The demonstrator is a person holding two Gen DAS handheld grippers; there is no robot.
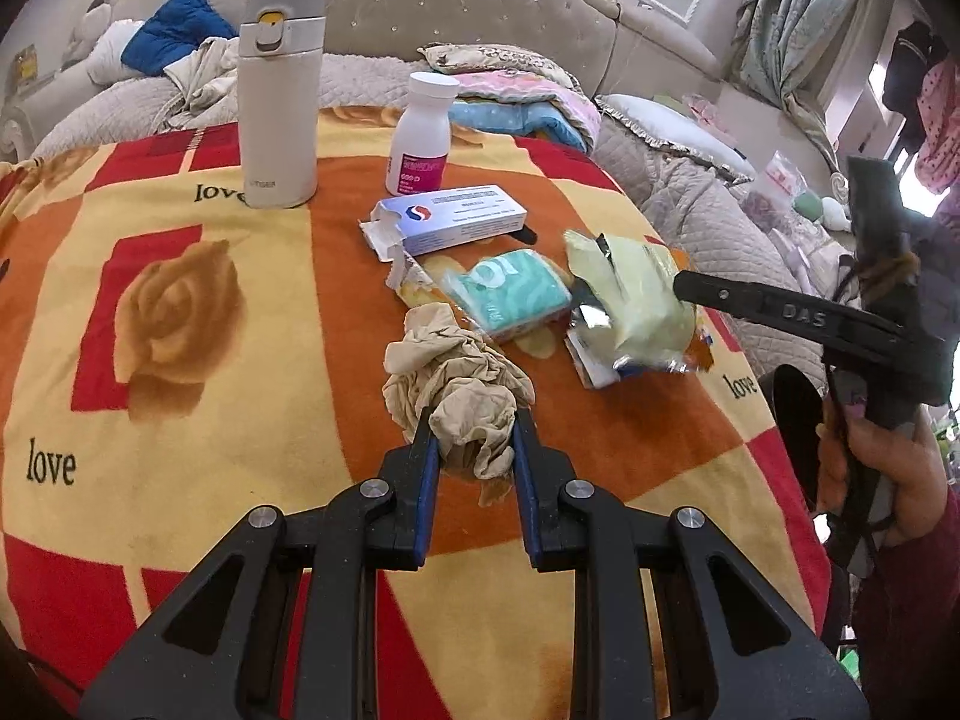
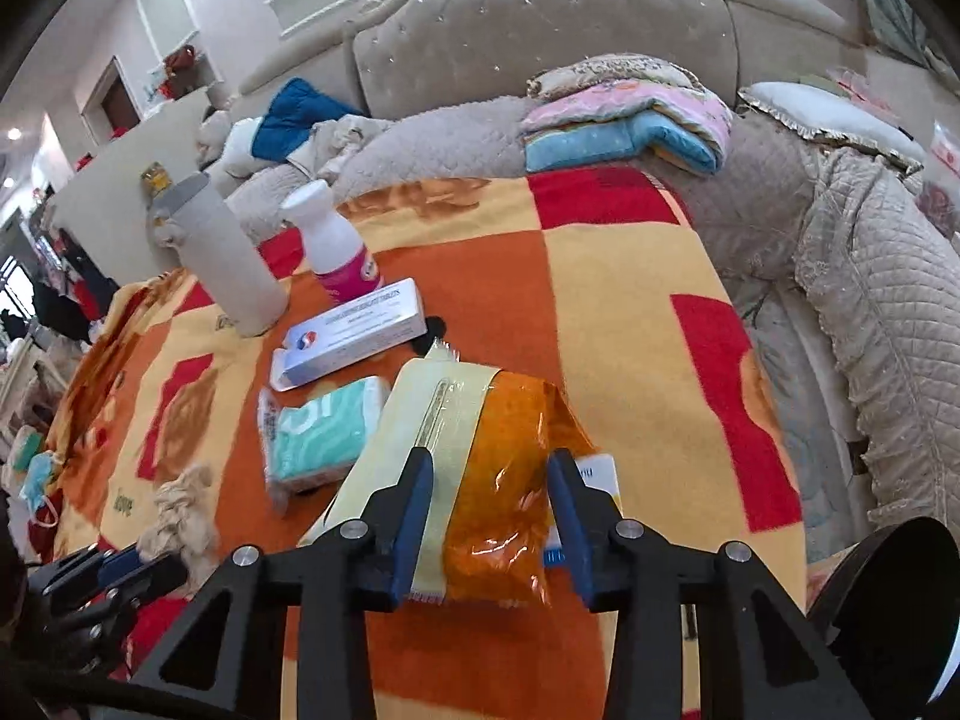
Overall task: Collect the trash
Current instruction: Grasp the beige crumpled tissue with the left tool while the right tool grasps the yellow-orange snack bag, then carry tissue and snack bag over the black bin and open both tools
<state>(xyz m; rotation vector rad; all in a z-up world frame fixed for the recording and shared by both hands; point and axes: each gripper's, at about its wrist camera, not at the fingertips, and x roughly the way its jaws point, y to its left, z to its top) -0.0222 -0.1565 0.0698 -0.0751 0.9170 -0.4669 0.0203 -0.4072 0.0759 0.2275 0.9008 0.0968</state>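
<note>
- On the bed's patterned blanket [image 1: 198, 324], your left tongs [image 1: 474, 438] were clamped narrow on a crumpled beige tissue [image 1: 456, 390], its loose bulk spilling ahead of the tips toward the other litter.
- Your right tongs [image 2: 491, 480] stood partly drawn in on either side of a yellow-and-orange wrapper [image 2: 474, 456]; whether the pads pressed it, you could not tell. In the left wrist view the wrapper [image 1: 636, 306] looked raised at its far end.
- The wrapper's long axis ran away from you, along the right tongs' line, toward the headboard.
- Just left of it lay a teal tissue pack [image 2: 318, 432], then a white medicine box [image 2: 354, 336] lying slantwise, with a pill bottle [image 1: 423, 132] and a thermos [image 1: 279, 102] upright behind.
- Bare blanket lay open to the wrapper's right, up to the bed's edge; the left stayed crowded.
</note>
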